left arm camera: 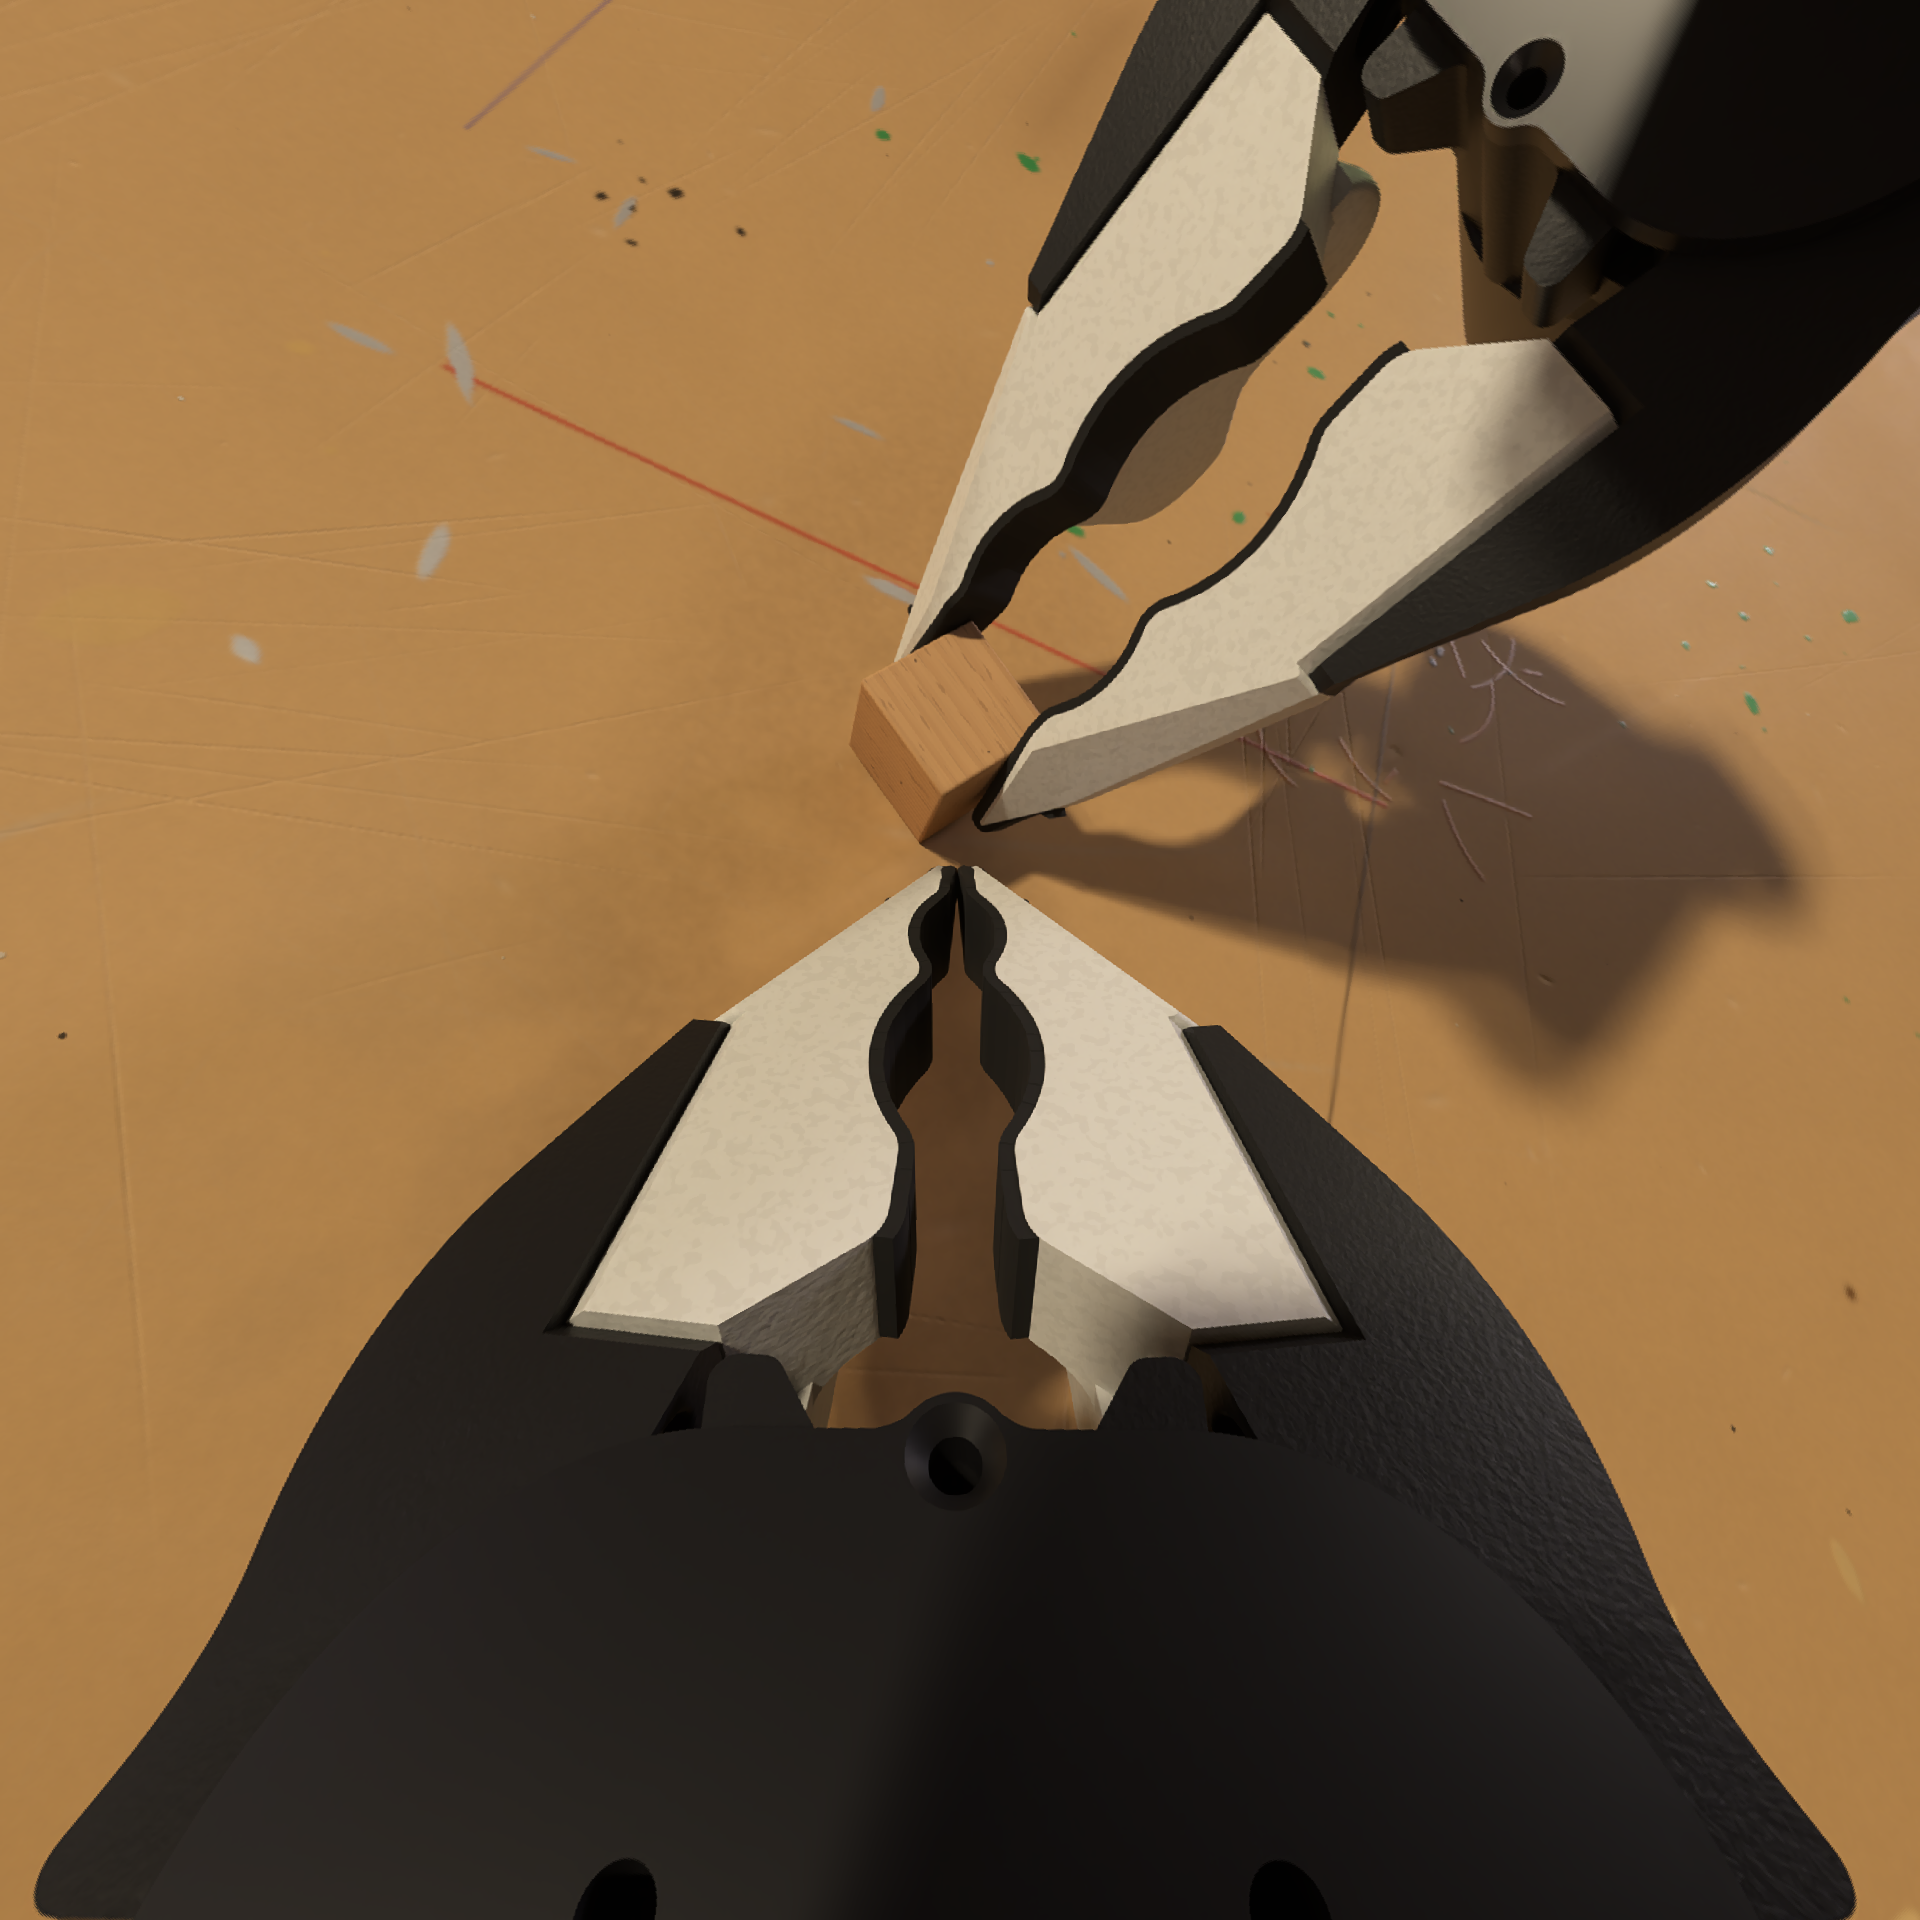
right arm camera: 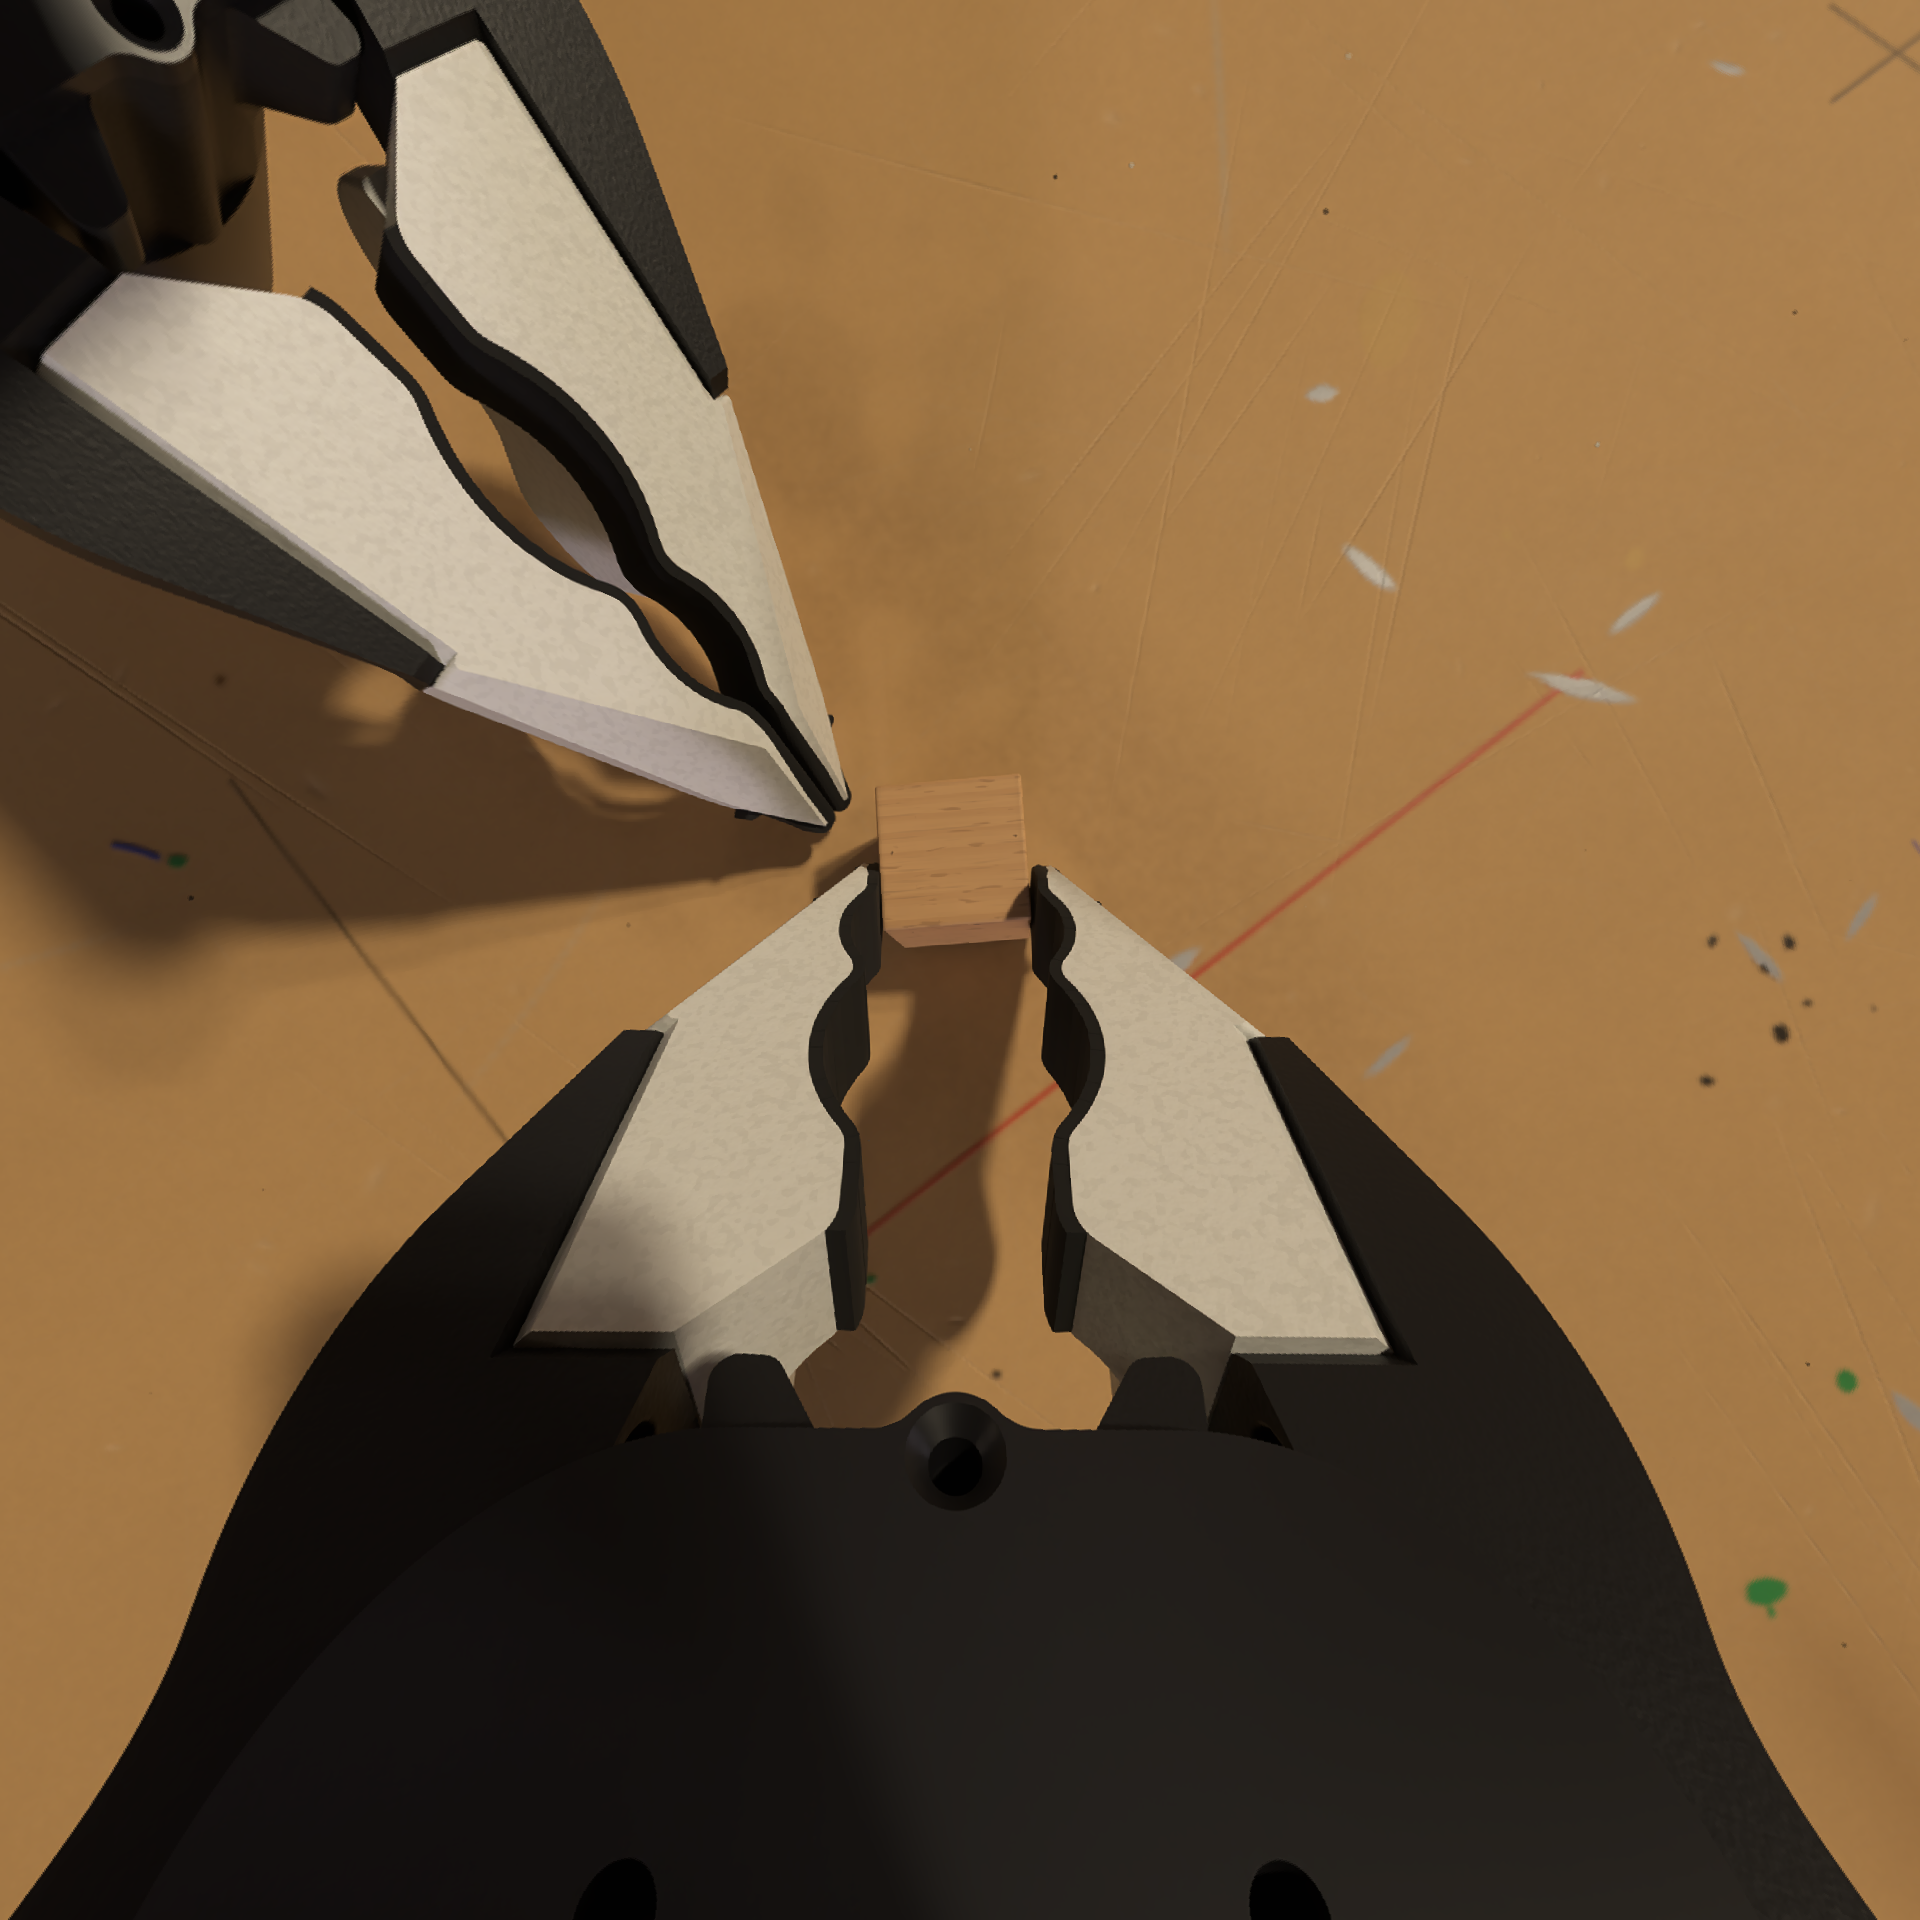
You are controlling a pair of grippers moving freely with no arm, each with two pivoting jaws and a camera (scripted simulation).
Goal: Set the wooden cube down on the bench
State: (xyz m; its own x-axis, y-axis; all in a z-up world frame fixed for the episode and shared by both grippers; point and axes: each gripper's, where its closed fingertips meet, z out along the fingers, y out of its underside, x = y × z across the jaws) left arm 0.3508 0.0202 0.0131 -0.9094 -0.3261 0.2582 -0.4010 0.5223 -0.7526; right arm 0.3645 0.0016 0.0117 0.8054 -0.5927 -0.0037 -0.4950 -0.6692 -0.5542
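Note:
A small wooden cube (right arm camera: 951, 857) sits between the two fingertips of my right gripper (right arm camera: 954, 883), which is shut on it. In the left wrist view the cube (left arm camera: 935, 727) is tilted and held low over the orange-brown bench (left arm camera: 468, 883); I cannot tell whether its lower corner touches the surface. My right gripper (left arm camera: 951, 732) comes in from the upper right there. My left gripper (left arm camera: 958, 873) is shut and empty, with its tips just short of the cube. In the right wrist view the left gripper (right arm camera: 836, 810) reaches in from the upper left, beside the cube.
The bench (right arm camera: 1351, 312) is scratched and flecked with grey, green and black paint. A thin red line (left arm camera: 675, 478) runs across it and passes under the cube. The two grippers cast dark shadows (left arm camera: 1507, 883) on the bench.

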